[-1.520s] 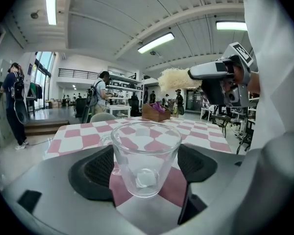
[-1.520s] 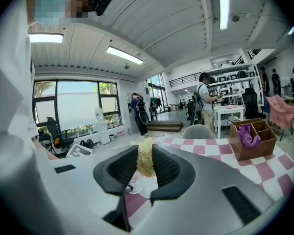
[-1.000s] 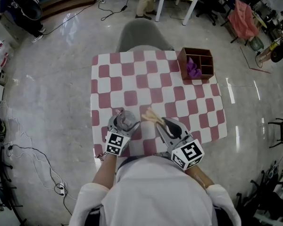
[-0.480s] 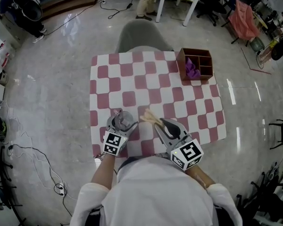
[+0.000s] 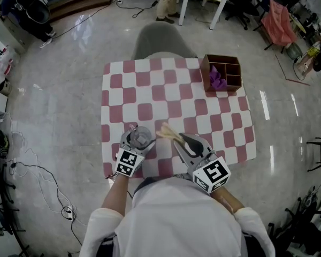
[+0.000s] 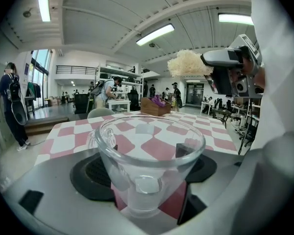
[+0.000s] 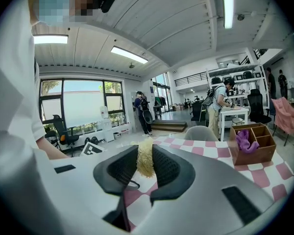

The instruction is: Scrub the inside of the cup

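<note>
A clear glass cup (image 6: 147, 165) stands upright between the jaws of my left gripper (image 5: 138, 140), which is shut on it above the table's near edge; the cup (image 5: 141, 135) shows in the head view too. My right gripper (image 5: 188, 143) is shut on a pale straw-coloured scrubbing brush (image 7: 145, 159), whose bristle head (image 5: 167, 132) sticks out to the left, just right of the cup and apart from it. From the left gripper view the bristles (image 6: 188, 63) hang above and right of the cup's rim, with the right gripper (image 6: 230, 70) behind them.
The table has a red-and-white checked cloth (image 5: 166, 98). A brown wooden compartment box (image 5: 222, 73) with purple cloth in it sits at the far right corner. A grey chair (image 5: 159, 42) stands beyond the far edge. People stand farther off.
Both grippers have held nearly still; the brush head has edged slightly toward the cup.
</note>
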`<state>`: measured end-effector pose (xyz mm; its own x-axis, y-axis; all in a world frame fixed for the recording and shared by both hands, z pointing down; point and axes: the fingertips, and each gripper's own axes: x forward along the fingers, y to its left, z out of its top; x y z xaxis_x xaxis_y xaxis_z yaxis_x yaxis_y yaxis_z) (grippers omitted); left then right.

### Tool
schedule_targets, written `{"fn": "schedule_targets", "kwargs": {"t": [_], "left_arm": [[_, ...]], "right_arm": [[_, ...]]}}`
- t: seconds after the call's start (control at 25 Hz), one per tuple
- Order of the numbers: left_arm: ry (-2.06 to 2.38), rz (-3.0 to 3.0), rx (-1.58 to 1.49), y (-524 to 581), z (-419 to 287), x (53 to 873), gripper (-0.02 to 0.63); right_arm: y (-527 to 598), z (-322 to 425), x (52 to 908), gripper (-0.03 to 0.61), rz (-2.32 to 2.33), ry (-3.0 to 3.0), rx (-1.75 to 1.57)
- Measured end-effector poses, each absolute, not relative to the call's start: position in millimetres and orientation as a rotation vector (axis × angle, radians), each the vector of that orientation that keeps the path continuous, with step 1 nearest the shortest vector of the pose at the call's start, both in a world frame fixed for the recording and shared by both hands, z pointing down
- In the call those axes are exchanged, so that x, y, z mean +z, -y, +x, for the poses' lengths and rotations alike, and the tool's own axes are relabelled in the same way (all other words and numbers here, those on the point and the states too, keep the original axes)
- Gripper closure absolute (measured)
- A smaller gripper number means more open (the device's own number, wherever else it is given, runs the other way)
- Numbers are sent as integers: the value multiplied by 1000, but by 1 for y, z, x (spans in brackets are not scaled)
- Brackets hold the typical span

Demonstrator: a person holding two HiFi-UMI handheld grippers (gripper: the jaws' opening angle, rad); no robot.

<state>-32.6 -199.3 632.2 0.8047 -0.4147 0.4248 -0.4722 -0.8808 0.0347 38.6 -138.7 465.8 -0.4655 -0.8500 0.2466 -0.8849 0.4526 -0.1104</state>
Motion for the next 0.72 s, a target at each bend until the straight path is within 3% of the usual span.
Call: {"fn": "schedule_targets", "kwargs": {"t": [0.72], "left_arm": [[785,2958,986,192,-61,543,227]], "right_arm": [[134,12,425,480,1343,2731,226]]}}
